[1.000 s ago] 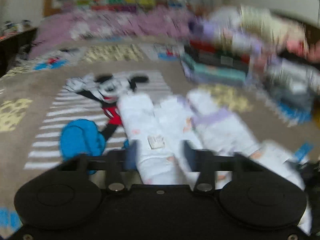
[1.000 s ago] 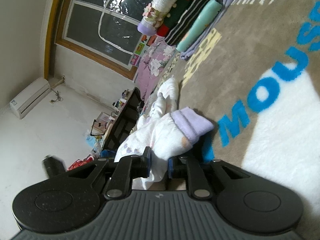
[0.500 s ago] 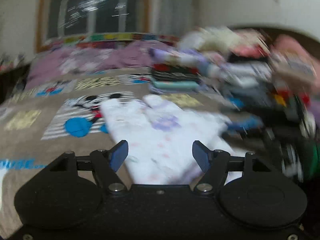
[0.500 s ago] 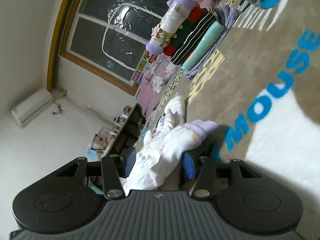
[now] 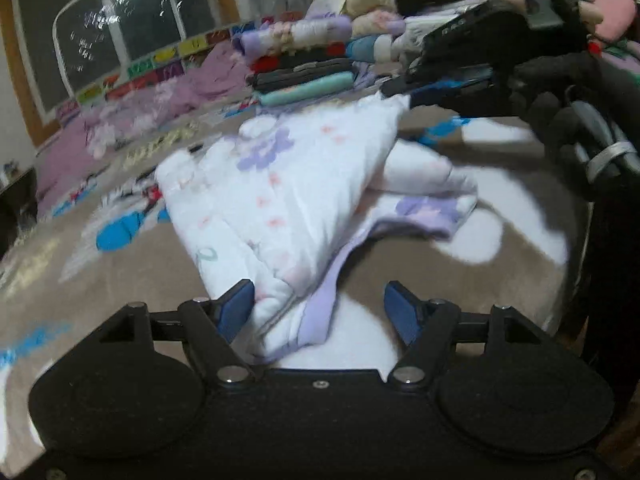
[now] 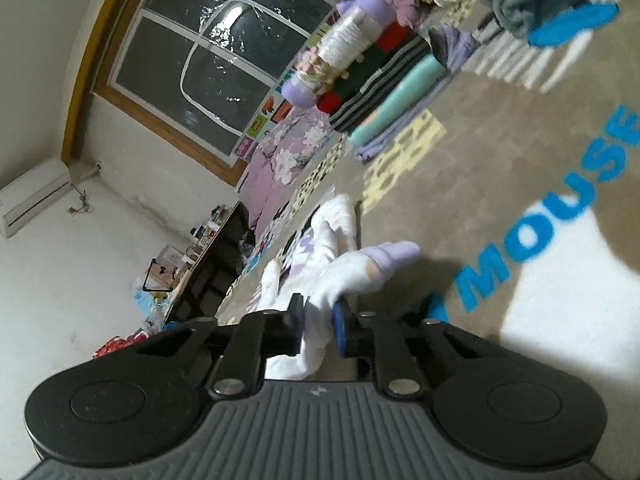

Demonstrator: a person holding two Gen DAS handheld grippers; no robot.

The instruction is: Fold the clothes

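A white fleece garment [image 5: 280,184] with pink and purple prints and purple cuffs [image 5: 428,212] lies partly folded on the brown cartoon blanket [image 5: 120,280]. My left gripper [image 5: 318,310] is open, and the garment's near edge with its purple hem lies between the fingers, close to the left pad [image 5: 236,308]. My right gripper [image 6: 318,328] is shut on a fold of the white garment [image 6: 332,276], beside a purple cuff [image 6: 392,258]. In the left wrist view the garment's far corner [image 5: 396,104] is raised under the black right gripper body [image 5: 480,40].
A stack of folded clothes [image 5: 304,72] [image 6: 384,92] sits on the blanket beyond the garment. A loose pile of clothes [image 5: 400,0] is at the back right. A gloved hand [image 5: 560,120] holds the right gripper. A dark desk [image 6: 212,264] stands by the wall.
The left gripper opened wider and swung right along the garment. The right gripper, open half a second ago, has shut again on the fabric. The garment now lies folded over itself.
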